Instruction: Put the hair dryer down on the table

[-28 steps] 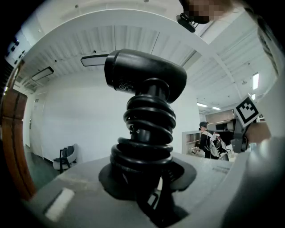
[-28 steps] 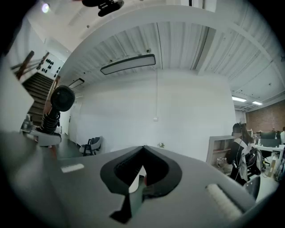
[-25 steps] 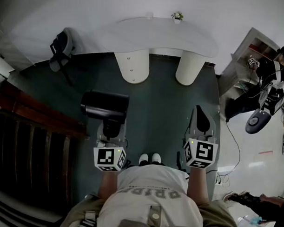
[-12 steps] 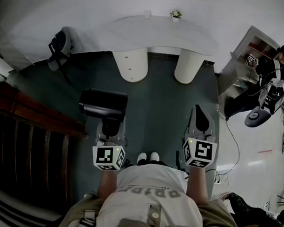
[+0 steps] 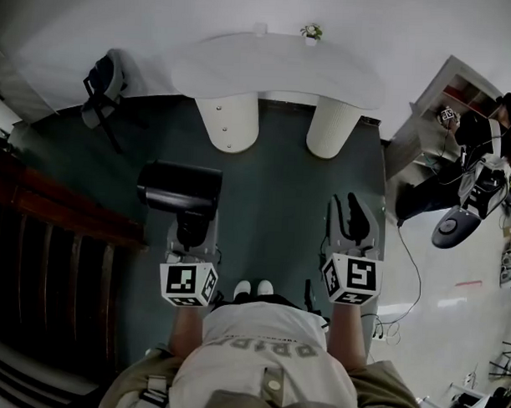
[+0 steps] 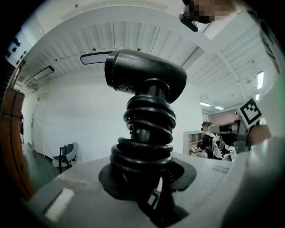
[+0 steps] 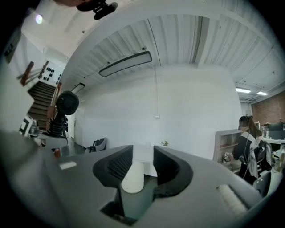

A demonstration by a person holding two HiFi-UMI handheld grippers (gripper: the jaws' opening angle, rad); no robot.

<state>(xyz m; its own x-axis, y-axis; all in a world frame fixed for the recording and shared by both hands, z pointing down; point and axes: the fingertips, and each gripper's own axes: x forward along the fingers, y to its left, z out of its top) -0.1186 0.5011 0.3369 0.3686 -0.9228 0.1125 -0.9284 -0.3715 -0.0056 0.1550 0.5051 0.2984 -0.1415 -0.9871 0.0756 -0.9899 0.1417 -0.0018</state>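
— Grip first: what has the left claw (image 5: 190, 238) got?
— It pinches the cord-wrapped handle of the black plastic hair dryer (image 5: 179, 188), barrel crosswise beyond the jaws. The right claw (image 5: 353, 215) has just been opening; its jaws stand apart on nothing.
— And the white curved desk (image 5: 277, 70)?
— Straight ahead across the dark floor (image 5: 281, 191), well apart; the left claw must carry the dryer to its near edge.
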